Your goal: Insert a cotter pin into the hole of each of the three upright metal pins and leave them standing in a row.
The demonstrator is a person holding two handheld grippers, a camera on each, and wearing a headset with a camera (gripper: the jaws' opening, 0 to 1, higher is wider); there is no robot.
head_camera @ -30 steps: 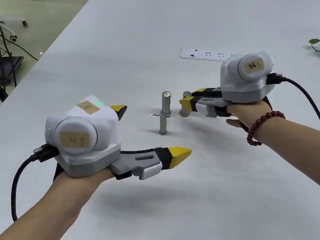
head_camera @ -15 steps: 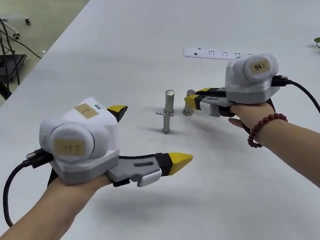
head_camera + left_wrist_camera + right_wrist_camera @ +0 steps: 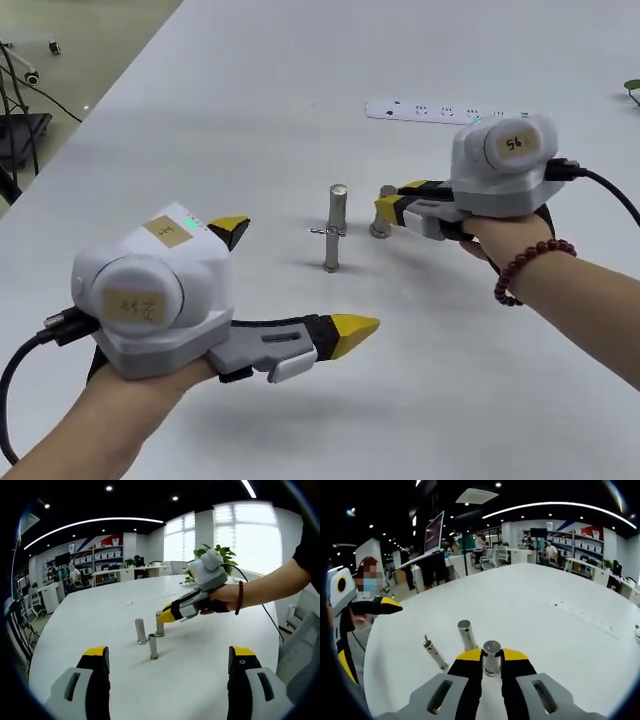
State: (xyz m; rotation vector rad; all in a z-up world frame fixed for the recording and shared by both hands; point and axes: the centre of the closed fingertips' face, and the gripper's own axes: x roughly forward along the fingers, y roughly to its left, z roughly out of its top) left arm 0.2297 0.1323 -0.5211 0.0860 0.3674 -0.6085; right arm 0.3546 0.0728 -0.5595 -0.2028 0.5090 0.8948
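Observation:
Three short metal pins stand close together on the white table (image 3: pixel 250 120). The tallest pin (image 3: pixel 338 208) stands in the middle. A nearer pin (image 3: pixel 330 252) has a thin cross piece (image 3: pixel 321 231) at its top. My right gripper (image 3: pixel 388 208) is shut on the third pin (image 3: pixel 386 192), which stands upright between its yellow tips (image 3: pixel 492 656). The other two pins (image 3: pixel 466 634) (image 3: pixel 435 653) stand just left of it. My left gripper (image 3: pixel 295 277) is open and holds nothing, a short way before the pins (image 3: pixel 153 646). Its jaws stand wide apart (image 3: pixel 167 657).
A white power strip (image 3: pixel 440 110) lies at the back of the table. A plant leaf (image 3: pixel 629 84) shows at the far right edge. Black cables trail from both grippers. Bare tabletop surrounds the pins on all sides.
My left gripper has drawn back a little toward me, still open. The right gripper stays shut on its pin. The head camera has shifted slightly.

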